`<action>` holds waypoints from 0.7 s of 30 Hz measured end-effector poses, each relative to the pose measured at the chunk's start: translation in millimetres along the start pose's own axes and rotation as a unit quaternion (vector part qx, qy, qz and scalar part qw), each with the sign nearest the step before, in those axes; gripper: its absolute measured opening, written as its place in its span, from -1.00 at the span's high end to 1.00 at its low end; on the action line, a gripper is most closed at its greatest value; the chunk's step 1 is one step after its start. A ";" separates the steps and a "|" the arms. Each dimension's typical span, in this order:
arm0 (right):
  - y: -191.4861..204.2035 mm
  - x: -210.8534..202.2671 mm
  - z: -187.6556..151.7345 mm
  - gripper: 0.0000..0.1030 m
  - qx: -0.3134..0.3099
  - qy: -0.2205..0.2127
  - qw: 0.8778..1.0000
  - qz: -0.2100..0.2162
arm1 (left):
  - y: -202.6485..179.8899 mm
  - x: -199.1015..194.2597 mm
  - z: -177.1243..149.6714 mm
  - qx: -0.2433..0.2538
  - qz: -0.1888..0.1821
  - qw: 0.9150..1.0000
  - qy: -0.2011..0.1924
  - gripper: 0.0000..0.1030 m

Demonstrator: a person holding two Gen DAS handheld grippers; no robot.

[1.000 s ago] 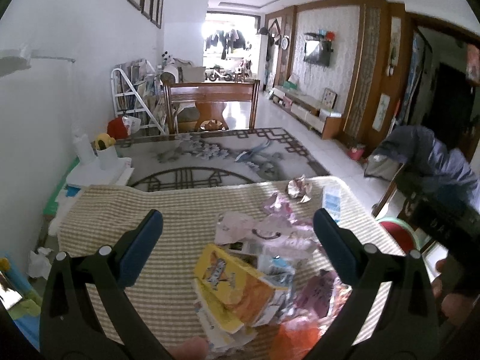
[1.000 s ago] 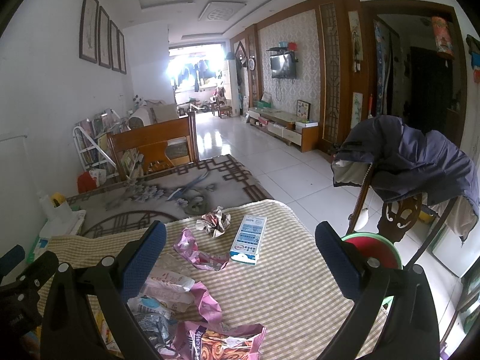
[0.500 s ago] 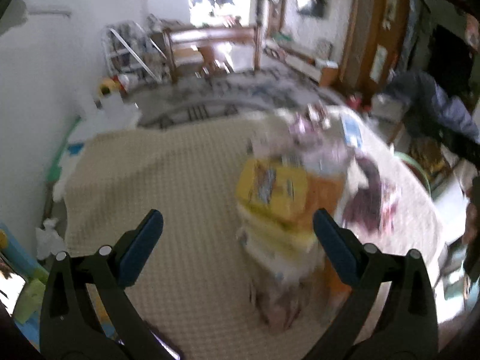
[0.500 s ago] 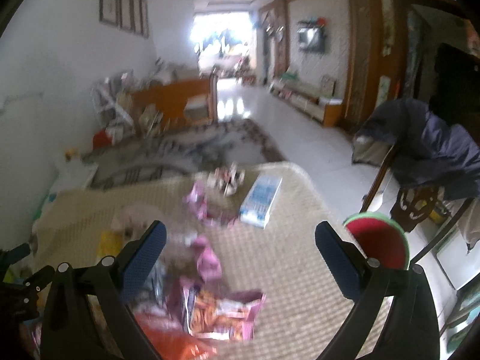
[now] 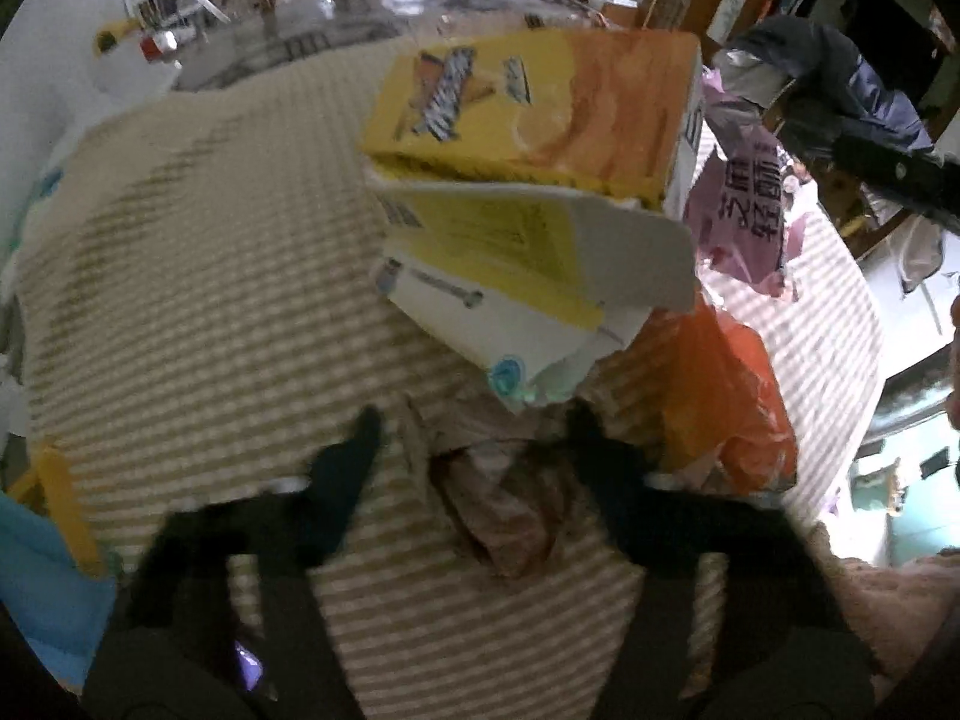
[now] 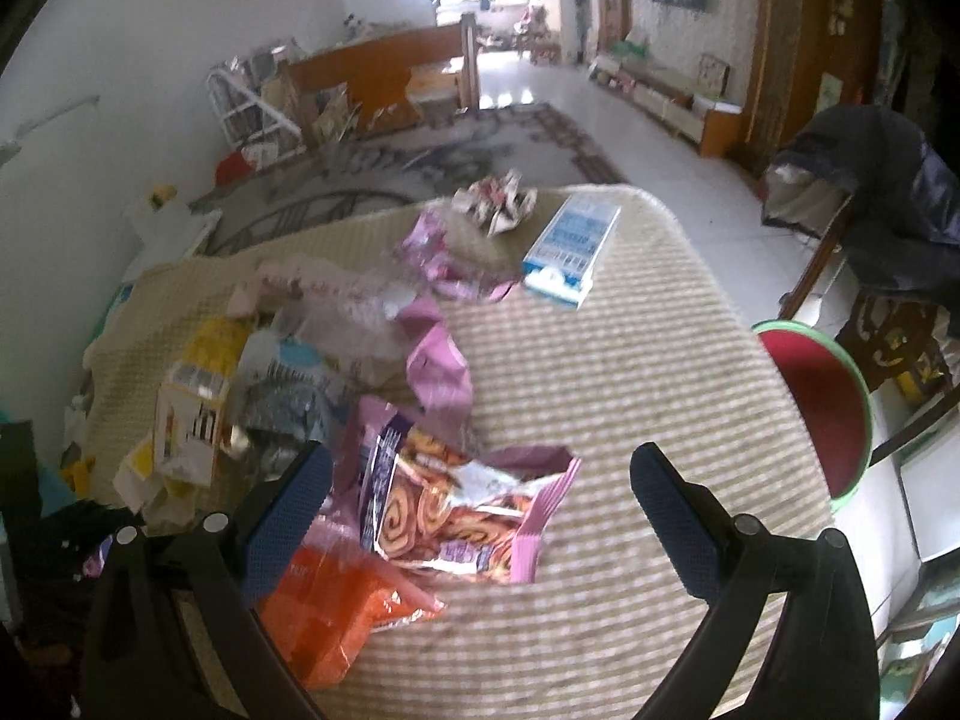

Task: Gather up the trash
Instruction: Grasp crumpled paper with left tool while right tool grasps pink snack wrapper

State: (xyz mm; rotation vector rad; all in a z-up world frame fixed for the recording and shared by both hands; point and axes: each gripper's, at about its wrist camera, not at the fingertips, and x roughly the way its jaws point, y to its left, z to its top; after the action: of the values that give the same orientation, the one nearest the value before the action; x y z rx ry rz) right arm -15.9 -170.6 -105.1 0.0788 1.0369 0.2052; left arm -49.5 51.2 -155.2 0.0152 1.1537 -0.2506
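Trash lies scattered on a checked tablecloth. My left gripper points steeply down, and its jaws are closing around a crumpled brownish wrapper. A small gap still shows at the left finger. Just beyond stand a yellow-orange carton and a torn white-yellow box. An orange bag lies to the right. My right gripper hangs wide open over a pink swirl-roll snack wrapper, touching nothing. The orange bag lies by its left finger.
Farther back on the table are a blue-white box, a crumpled paper ball and pink wrapper strips. A red stool with a green rim and a chair draped with a dark jacket stand off the right edge.
Both grippers have sunk toward the table and tipped downward. The left jaws have narrowed from wide open around the crumpled wrapper. The right jaws remain wide.
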 end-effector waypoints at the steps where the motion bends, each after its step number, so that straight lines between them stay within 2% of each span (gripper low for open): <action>1: 0.7 2.6 -0.6 -0.87 -0.007 0.007 1.000 0.002 | 0.6 -0.7 0.4 -0.001 -0.006 1.000 -0.002 0.28; 4: 2.7 9.5 -2.6 -0.87 -0.032 0.020 0.999 0.009 | 2.0 -6.0 7.5 0.003 -0.004 1.000 -0.016 0.42; 6: 2.8 15.3 -3.6 -0.87 -0.046 0.032 0.998 0.015 | 3.3 -11.7 15.1 -0.003 -0.006 1.000 -0.028 0.44; 10: -1.4 30.7 -1.2 -0.87 -0.020 0.047 0.998 0.036 | 2.3 -23.2 31.3 -0.016 -0.015 0.998 -0.054 0.45; 15: 4.1 45.8 2.7 -0.87 -0.038 0.057 0.997 0.023 | -5.6 -46.3 49.0 -0.013 -0.021 0.995 -0.093 0.45; 17: 4.4 47.3 2.2 -0.85 -0.040 0.059 0.997 0.035 | -8.9 -51.8 51.7 -0.015 -0.027 0.994 -0.104 0.45; 20: -0.7 43.5 3.7 -0.58 -0.031 0.053 0.997 0.044 | -16.3 -59.2 57.4 -0.013 -0.029 0.992 -0.119 0.45; 21: -3.8 41.0 5.0 -0.33 -0.028 0.050 0.997 0.049 | -17.3 -59.5 58.9 -0.012 -0.029 0.992 -0.122 0.45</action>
State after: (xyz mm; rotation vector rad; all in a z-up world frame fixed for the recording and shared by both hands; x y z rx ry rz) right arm 9.1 -165.7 -137.9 0.0687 1.1263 0.3294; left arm -22.5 37.3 -75.3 -0.0693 0.9142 -0.2818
